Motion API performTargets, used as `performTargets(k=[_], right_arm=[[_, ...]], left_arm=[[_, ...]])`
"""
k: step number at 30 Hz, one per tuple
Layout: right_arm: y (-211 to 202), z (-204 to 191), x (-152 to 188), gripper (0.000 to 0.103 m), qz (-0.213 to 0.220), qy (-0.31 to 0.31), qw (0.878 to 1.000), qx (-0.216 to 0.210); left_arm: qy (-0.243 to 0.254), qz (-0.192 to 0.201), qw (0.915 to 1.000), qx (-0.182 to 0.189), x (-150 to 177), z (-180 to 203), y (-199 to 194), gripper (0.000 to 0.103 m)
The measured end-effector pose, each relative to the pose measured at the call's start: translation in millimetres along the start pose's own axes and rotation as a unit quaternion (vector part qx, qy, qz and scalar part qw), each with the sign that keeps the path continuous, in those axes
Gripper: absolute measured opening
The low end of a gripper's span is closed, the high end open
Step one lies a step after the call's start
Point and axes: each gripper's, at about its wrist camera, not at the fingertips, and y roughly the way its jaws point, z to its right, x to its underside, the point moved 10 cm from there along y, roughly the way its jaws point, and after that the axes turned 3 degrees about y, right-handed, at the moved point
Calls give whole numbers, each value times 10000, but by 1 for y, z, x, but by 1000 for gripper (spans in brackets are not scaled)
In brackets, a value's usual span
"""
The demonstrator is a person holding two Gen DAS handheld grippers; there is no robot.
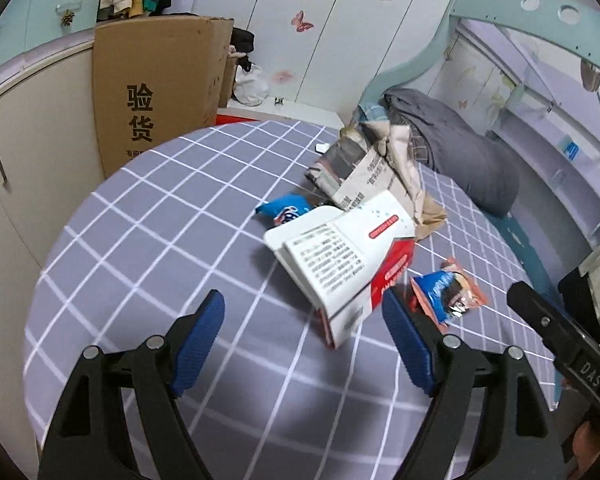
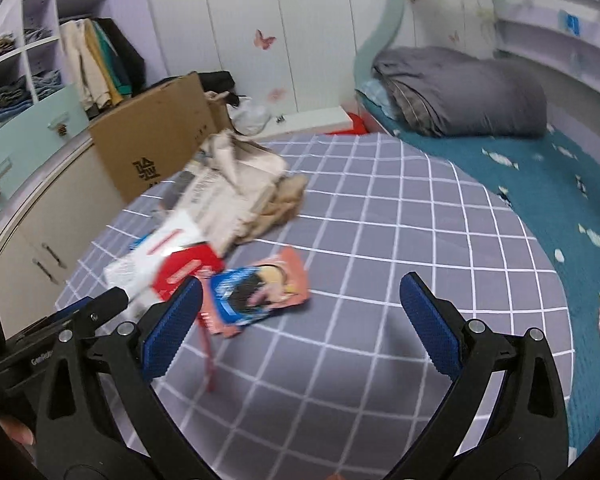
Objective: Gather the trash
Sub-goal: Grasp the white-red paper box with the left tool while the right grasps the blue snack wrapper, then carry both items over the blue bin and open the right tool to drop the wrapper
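- On the grey checked bedsheet [image 1: 148, 248] lies the trash: a white-and-red carton [image 1: 340, 264], crumpled newspaper [image 1: 364, 172], 1 blue wrapper [image 1: 284, 210] and 1 pink-and-blue snack packet [image 1: 446, 292].
- Left gripper [image 1: 304, 336] hangs over the sheet, its 2 blue pads [image 1: 198, 344] spread wide, nothing between them; the carton sits just ahead.
- Right gripper [image 2: 300, 324] is likewise wide and empty, the snack packet [image 2: 256, 292] just beside its left pad.
- A folded grey quilt [image 2: 460, 92] lies at the bed's far end; a cardboard box [image 1: 156, 88] stands beside the bed.
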Motion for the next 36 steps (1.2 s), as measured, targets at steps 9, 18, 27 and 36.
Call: performTargets(k=[9,18,27,36], right_arm=[[40,-10,2,97,-581,-50,9979,-272],[48,-21,10,65,-829,-256,9958,-305],[24,-25,14,27,-740,-106,9953,-612],[-23,-47,-7,13,-194,-337,9977,-558]], left_arm=[[96,-127,9995,268,-7,13,16,40],[477,80,9971,596,-6,37,1,14],[564,266,9942,878,-4,51,-31,7],[452,641,9916,1030,-12,39,-82,7]])
